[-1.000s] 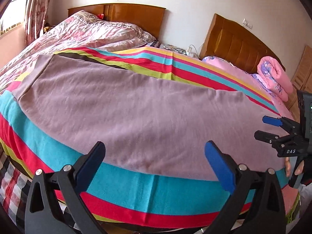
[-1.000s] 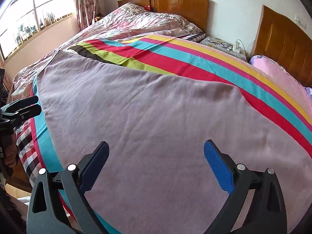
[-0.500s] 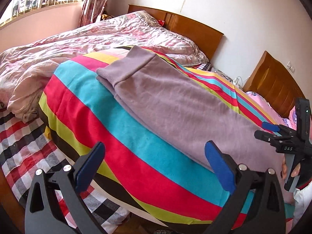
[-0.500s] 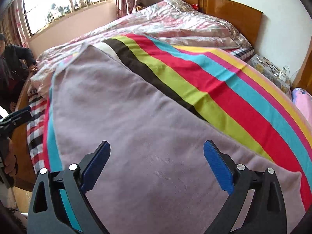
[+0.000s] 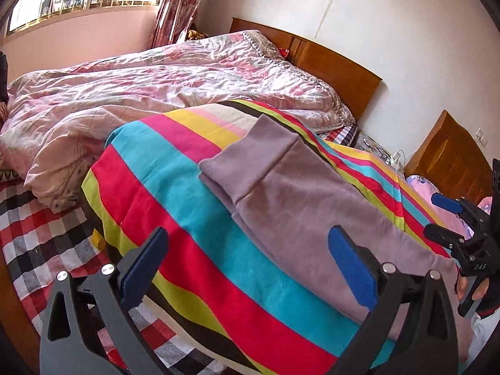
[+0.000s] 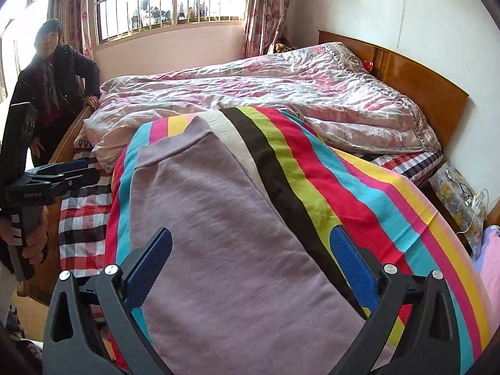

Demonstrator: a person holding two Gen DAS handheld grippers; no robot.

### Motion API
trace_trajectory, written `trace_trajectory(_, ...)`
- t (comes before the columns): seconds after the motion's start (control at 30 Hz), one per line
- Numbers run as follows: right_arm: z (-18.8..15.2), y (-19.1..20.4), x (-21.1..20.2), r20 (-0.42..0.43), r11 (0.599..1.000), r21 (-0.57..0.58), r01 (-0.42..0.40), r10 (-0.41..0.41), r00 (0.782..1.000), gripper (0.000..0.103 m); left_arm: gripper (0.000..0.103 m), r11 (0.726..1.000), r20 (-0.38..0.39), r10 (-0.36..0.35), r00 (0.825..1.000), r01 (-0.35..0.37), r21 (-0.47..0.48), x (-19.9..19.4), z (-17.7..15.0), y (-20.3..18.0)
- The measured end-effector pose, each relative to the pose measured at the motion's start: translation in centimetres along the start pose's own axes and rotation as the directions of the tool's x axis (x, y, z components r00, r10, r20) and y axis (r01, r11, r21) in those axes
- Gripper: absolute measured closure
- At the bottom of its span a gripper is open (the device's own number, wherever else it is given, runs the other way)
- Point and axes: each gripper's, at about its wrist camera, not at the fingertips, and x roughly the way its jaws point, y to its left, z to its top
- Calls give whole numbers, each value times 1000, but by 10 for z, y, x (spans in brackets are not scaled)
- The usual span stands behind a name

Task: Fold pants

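Lengthwise, the pants (image 6: 218, 234) stretch away from the spread, empty right tongs (image 6: 250, 268); the left tongs (image 5: 247, 268), also spread, hover beside them.

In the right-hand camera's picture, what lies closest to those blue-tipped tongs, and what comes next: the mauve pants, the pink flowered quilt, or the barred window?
From the right tongs, which stand open:
1. Mauve fleece pants, directly under and ahead, on the striped blanket.
2. Crumpled pink flowered quilt, farther up the bed.
3. Barred window, on the far wall, upper left.
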Motion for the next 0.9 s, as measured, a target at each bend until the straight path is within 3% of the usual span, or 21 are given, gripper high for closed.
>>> trace_trajectory(0.17,-68,11,15,-148,1000,-12,-28,26,989,5,1,998,-80,0,997,-5,-61,8,-33,24)
trace_trajectory(0.3,-89,8,19,-172,998,60,-30,40,984,5,1,997,-79,-6,997,-1,-76,10,-38,26)
trace_trajectory(0.77,-73,15,1,-104,998,61,-24,30,994,5,1,999,-68,-34,997,31,-35,1,-42,0)
trace_trajectory(0.9,-50,17,-7,-30,999,41,-28,29,999,5,1,997,-19,-77,997,77,7,-11,-27,-21)
